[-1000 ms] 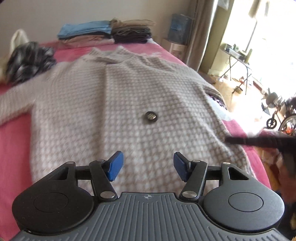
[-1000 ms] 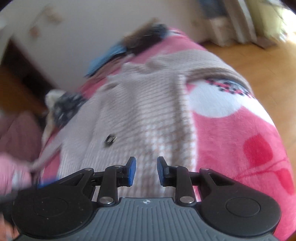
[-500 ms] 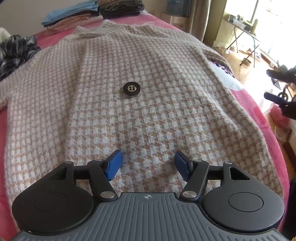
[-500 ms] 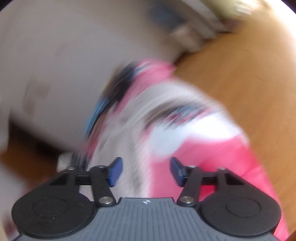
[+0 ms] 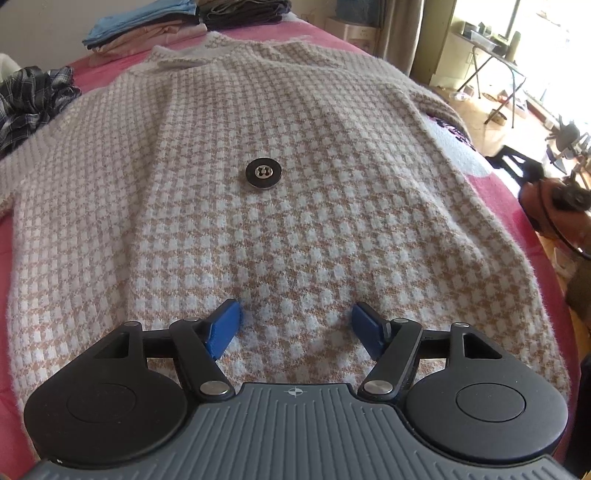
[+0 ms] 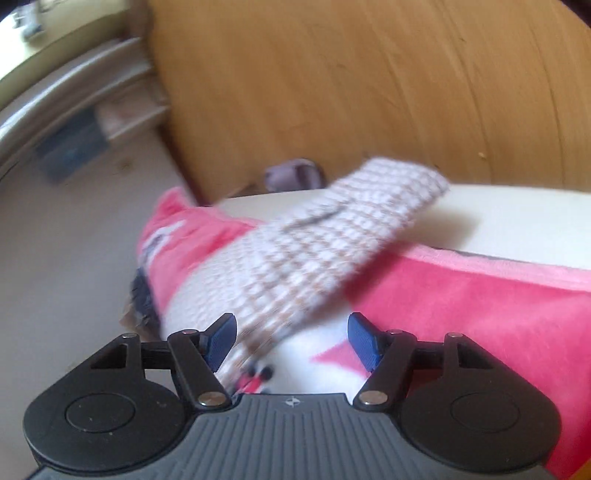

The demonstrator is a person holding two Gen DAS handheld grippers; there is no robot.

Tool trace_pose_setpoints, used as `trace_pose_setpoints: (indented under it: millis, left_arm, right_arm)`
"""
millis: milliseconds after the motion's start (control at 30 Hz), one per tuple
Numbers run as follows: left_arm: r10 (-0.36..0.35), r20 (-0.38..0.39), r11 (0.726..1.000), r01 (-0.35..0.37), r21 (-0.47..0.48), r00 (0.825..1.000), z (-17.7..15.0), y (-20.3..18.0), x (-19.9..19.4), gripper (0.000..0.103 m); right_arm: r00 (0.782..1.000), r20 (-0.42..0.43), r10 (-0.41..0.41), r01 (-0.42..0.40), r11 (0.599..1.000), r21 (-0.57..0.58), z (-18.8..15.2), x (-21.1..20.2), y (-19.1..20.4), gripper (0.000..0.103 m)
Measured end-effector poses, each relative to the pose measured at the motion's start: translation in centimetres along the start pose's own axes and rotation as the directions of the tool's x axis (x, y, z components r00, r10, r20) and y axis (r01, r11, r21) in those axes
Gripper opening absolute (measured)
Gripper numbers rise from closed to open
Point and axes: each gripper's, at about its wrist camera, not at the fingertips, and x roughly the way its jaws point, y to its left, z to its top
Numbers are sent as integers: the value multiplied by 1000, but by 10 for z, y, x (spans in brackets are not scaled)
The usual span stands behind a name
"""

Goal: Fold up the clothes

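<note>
While the checked sweater is seen lying flat and spread across the pink bed cover, collar toward 12 o'clock, the left gripper is brought lower and closer than a second ago, so that the hem now sits right at its blue fingertips. Its jaws are held wide, with nothing between them. A dark button is seen at the middle of the knit.

A larger change is shown in the right wrist view: a second ago the sweater body was faced, whereas now the right gripper is swung out to the bed's edge, where a sleeve is draped over the side toward 1 o'clock, above the wooden floor. Its jaws are opened wider than before and are empty, the sleeve's near end lying just between them.

From this it is judged that the sleeve is being lined up for a grasp, to be carried inward over the body.

Folded stacks are seen at 11 o'clock, a plaid garment at 9 o'clock.
</note>
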Motion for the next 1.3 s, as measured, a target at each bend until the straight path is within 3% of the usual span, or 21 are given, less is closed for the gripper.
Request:
trace_pose_setpoints:
  millis: [167,233,300,367,467,567,700,833,967,1067,1167,1300]
  left_arm:
    - [-5,1,1000,5,2,1000,1,0,-1,68]
    - [-6,20,1000,6,7,1000,4,2,-5,68]
    - [-8,43,1000,7,12,999,8,5,-10,68]
    - [-10,66,1000,8,17,998,12,8,-15,68]
    - [-15,108,1000,12,26,994,21,13,-20,68]
    - [-10,161,1000,6,30,987,43,24,-9,68]
    - [35,174,999,-30,-31,984,55,46,21,68]
    - [-9,191,994,30,-108,982,43,64,30,68]
    - [-31,236,996,51,-76,971,32,67,29,68]
    - [-35,219,991,63,-119,975,36,70,28,68]
    - [-71,202,977,109,-181,977,41,82,27,68]
    - [-138,218,931,202,-305,966,36,106,25,68]
  right_arm:
    - [998,61,34,-38,998,57,1,21,5,65]
    - [991,122,52,-59,997,50,-3,17,11,53]
    - [982,180,65,-72,997,30,-8,15,15,33]
    - [969,229,89,-92,996,6,-11,7,18,23]
    - [933,317,170,-155,985,-74,-20,-13,26,14]
    - [877,404,259,-197,962,-189,-38,-37,43,9]
    - [839,454,301,-129,920,-371,-77,-64,87,9]
    - [829,444,339,-51,837,-545,-128,-79,141,8]
    - [839,398,370,19,712,-702,-195,-76,188,8]
    - [851,344,396,43,601,-798,-252,-67,211,8]
    - [873,267,407,47,475,-879,-311,-44,223,8]
    - [917,153,368,27,325,-945,-378,-1,224,8]
